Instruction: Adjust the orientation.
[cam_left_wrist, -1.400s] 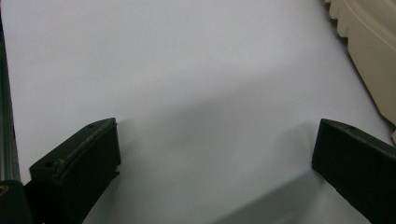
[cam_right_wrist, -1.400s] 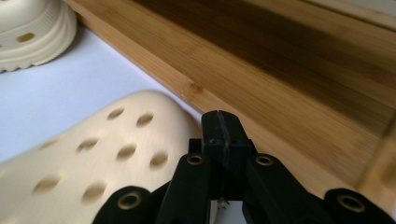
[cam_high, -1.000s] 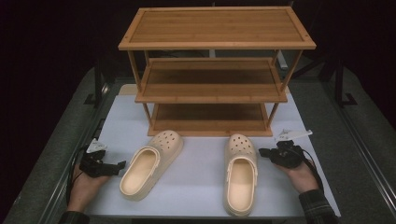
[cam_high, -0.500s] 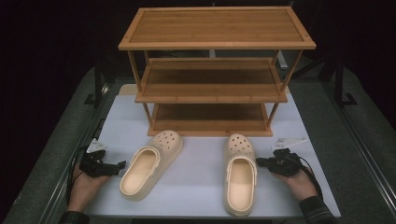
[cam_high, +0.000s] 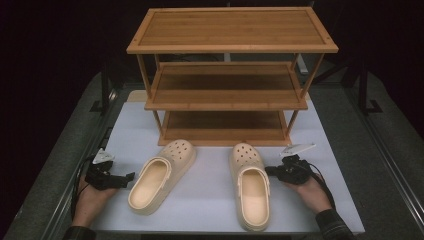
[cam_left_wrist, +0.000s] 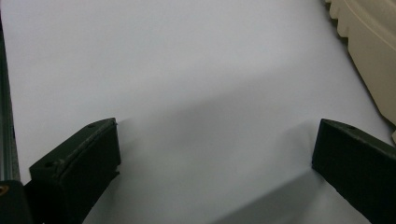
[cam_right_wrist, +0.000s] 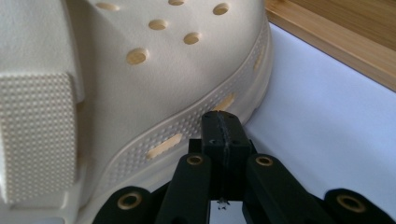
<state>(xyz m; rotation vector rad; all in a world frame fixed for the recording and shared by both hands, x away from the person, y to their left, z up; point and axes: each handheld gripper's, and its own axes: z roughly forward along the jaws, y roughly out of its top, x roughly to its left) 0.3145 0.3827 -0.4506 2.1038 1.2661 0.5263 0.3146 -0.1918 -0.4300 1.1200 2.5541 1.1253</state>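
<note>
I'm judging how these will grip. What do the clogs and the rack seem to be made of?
The clogs look like moulded foam or soft plastic, cream and matte: one-piece shape, punched holes and stippled side texture in the right gripper view. The rack looks like bamboo or light wood with a smooth finish: slatted grain shows on its shelves.

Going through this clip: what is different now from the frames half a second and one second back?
The right gripper has moved in leftward, from beside the right clog up to its outer side; its jaws are shut, tips at the sole edge, gripping nothing. The left gripper stayed open beside the left clog. Neither clog moved, nor did the bamboo shoe rack.
</note>
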